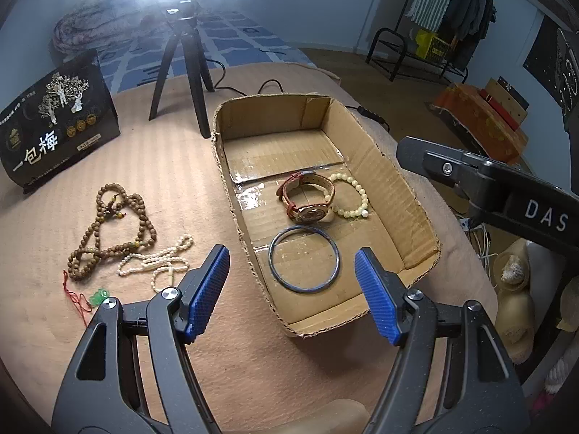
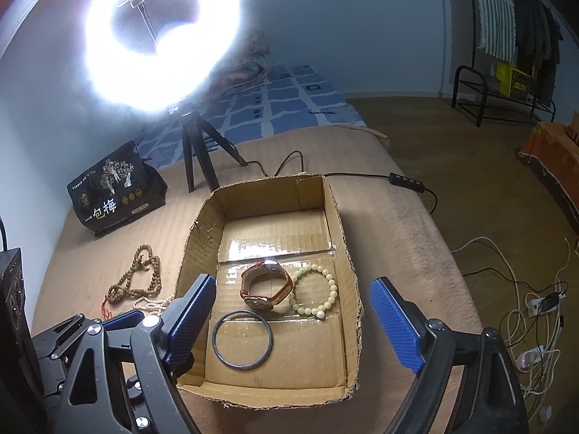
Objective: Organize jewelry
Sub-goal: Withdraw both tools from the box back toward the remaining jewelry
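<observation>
An open cardboard box (image 1: 394, 195) (image 2: 202, 231) on the tan blanket holds a brown-strap watch (image 1: 307, 199) (image 2: 266, 285), a pale bead bracelet (image 1: 353, 195) (image 2: 318, 291) and a dark bangle (image 1: 304, 259) (image 2: 241, 339). Left of the box lie a brown bead necklace (image 1: 108, 228) (image 2: 135, 275), a white pearl necklace (image 1: 159, 260) (image 2: 153, 303) and a green charm on a red cord (image 1: 99, 294). My left gripper (image 1: 291, 291) is open and empty over the box's near end. My right gripper (image 2: 293, 322) is open and empty above the box.
A black snack bag (image 1: 54, 123) (image 2: 115, 195) stands at the back left. A ring light on a black tripod (image 1: 181, 68) (image 2: 197, 155) stands behind the box, its cable running right. Power cords (image 2: 528, 307) lie on the floor at right.
</observation>
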Demonstrator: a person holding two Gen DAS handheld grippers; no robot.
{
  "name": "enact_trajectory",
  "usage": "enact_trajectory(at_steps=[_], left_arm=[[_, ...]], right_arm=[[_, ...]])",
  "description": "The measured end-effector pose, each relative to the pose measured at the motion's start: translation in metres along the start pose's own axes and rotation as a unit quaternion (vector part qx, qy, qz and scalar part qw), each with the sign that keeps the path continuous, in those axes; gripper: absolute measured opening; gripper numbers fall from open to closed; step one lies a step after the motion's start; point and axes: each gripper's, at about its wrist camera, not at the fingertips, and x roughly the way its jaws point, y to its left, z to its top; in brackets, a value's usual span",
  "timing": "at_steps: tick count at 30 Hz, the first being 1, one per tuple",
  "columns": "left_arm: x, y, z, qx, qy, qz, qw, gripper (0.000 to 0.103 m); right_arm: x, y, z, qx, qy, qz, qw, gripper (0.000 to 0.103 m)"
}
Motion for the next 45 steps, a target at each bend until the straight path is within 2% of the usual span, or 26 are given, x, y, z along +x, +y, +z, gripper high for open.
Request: enact_trajectory(at_steps=[12,21,27,35,40,45], left_arm=[[-0.021,0.024,-0.002,-0.008,-0.019,0.016,0.9997,0.074],[-0.041,0.071,-0.006,-0.029,-0.027,0.037,0.9985,0.074],[-0.055,0.121,-0.008,-0.067,-0.031,0.048,0.9961,0.074],[-0.072,0.197,-0.021,-0.142,-0.029,0.055,0.9879,0.074],[-0.073,0.228,-0.030,-0.173,-0.023,0.057,0.9831,0.074],[-0.061,0.240,-0.038,-0.184,-0.001,0.047,0.9818,0.074]], right_arm=[[-0.008,0.021,0.003,-0.020,-0.018,0.006,1.000,0.090],[-0.008,0.052,0.005,-0.041,-0.024,0.032,0.998,0.090],[-0.004,0.077,0.003,-0.060,-0.020,0.056,0.996,0.090],[0.004,0.104,-0.001,-0.074,-0.008,0.082,0.994,0.090],[0.018,0.126,-0.006,-0.087,0.016,0.107,0.990,0.090],[0.032,0.148,-0.012,-0.102,0.041,0.125,0.986,0.090]])
